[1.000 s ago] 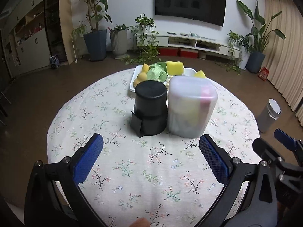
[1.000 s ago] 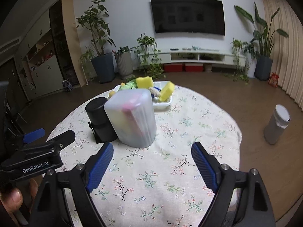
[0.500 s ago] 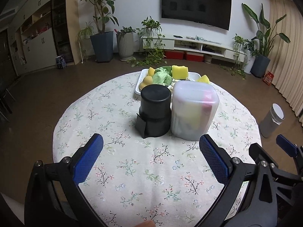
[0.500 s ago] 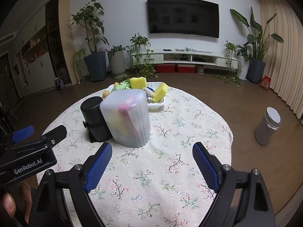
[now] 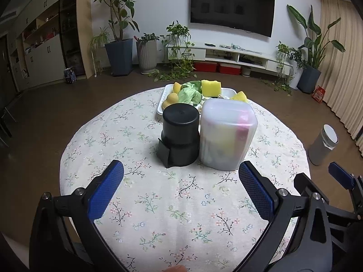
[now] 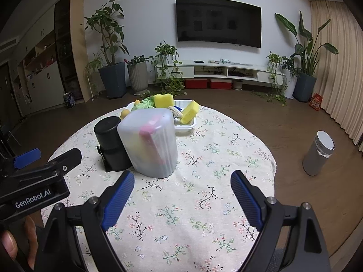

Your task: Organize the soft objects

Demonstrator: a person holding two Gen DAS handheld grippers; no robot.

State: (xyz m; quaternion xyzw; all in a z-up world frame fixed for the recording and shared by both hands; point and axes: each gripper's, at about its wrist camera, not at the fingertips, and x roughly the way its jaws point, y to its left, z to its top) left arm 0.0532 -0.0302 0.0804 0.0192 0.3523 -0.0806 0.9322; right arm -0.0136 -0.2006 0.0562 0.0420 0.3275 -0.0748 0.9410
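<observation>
A white tray at the table's far side holds yellow sponges, a green cloth and yellow soft toys. In front of it stand a black cylindrical container and a translucent lidded box with pink and yellow items inside. My left gripper is open and empty over the near table. My right gripper is open and empty, near the box. The tray, sponges and black container show in the right wrist view too.
The round table has a floral cloth. A grey cylindrical bin stands on the floor to the right. Potted plants and a TV unit line the far wall. The left gripper's body shows at the right view's left edge.
Both grippers have drawn back and risen a little from the containers. Nothing on the table has moved.
</observation>
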